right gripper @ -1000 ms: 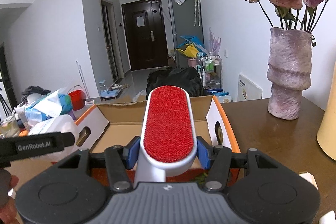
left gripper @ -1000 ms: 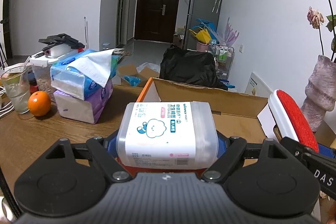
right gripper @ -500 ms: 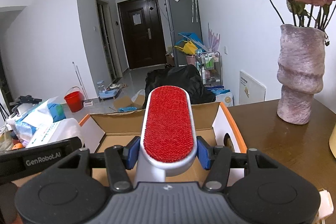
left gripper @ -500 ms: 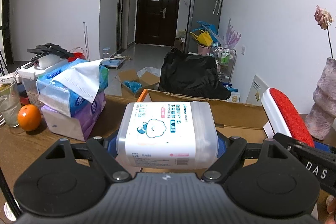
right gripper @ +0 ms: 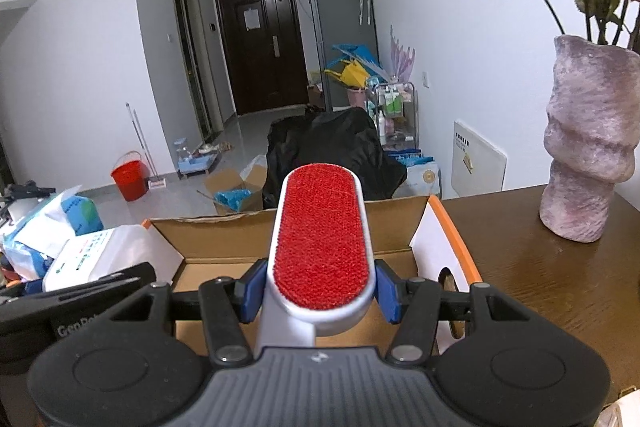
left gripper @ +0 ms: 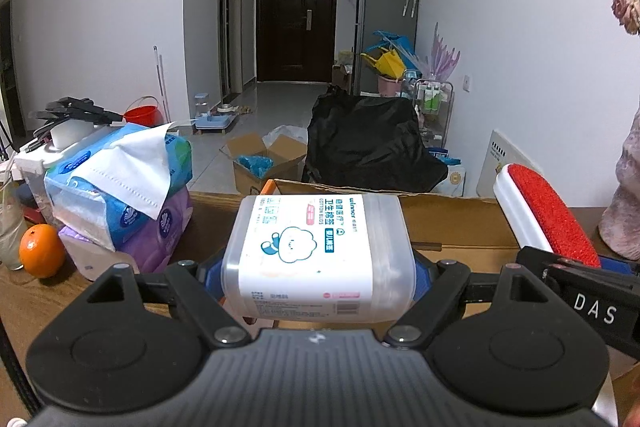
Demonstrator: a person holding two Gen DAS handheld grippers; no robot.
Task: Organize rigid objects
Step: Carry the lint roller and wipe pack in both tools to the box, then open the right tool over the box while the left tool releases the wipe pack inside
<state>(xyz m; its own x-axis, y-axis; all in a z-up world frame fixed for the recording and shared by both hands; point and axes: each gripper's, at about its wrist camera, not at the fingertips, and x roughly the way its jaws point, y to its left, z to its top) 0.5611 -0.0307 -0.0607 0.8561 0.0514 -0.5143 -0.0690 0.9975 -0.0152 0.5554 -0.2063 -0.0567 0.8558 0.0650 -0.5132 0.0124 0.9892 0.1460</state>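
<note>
Cotton-bud box (left gripper: 318, 259), a clear plastic tub with a printed label, sits clamped between the blue pads of the left claw (left gripper: 316, 269) at lower centre of the left view; the right claw (right gripper: 320, 291) is clenched on the white body of a red-faced lint brush (right gripper: 322, 235) at centre of the right view. Both items hang above the open cardboard box (right gripper: 248, 239), not yet inside it. Risk noted: the tub is smooth and rounded and held only at its sides, so it could twist or slip if tilted. The two claws stand just beside each other and could knock together over the box. The brush juts well forward and could catch the far wall of the box. The raised orange-edged flap (right gripper: 448, 239) at right may also foul a descent. Brown wooden desk (right gripper: 540, 267) carries tissue packs (left gripper: 120, 195) and an orange (left gripper: 42, 251) at left, a vase (right gripper: 588, 147) at right. Beyond: tiled floor, dark door, cluttered hallway.
</note>
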